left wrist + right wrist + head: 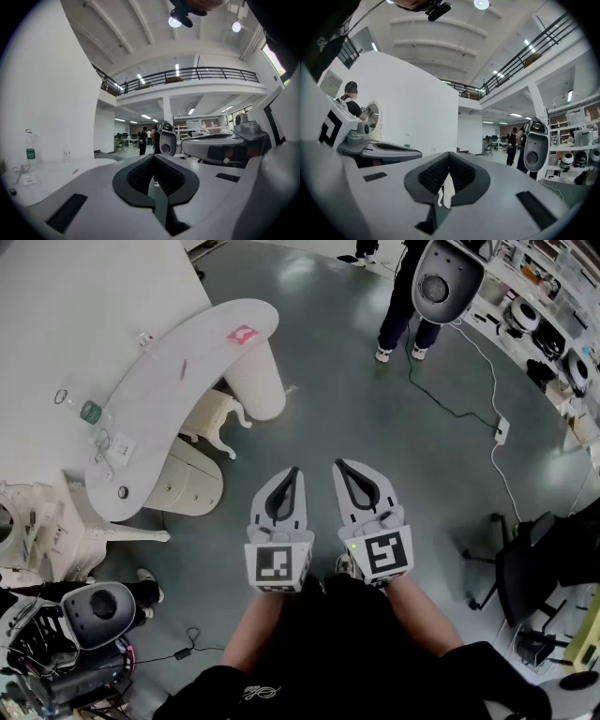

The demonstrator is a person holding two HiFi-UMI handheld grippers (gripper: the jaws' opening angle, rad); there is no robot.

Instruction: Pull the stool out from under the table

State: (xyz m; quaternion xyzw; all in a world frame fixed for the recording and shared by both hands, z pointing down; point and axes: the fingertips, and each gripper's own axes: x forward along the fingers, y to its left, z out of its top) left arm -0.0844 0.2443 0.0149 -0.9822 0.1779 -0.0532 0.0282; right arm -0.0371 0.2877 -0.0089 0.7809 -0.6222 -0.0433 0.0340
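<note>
We hold two tongs — left gripper (292,472), right gripper (340,467) — both pressed together, empty | one stool (214,416) partly under one white table (202,338) | one bottle (89,412) on top

My left gripper (292,472) and right gripper (339,467) are pale grey, with black, finely ribbed pads (138,177). Each carries a cube (277,564) of black-and-white square markers. Ahead and to their left, the table (202,348) is white with a pink sticker (243,334), and the stool (217,416) under it is cream. A green-labelled clear bottle (86,411) is further left. The floor (375,427) beneath is glossy grey-green.
</note>
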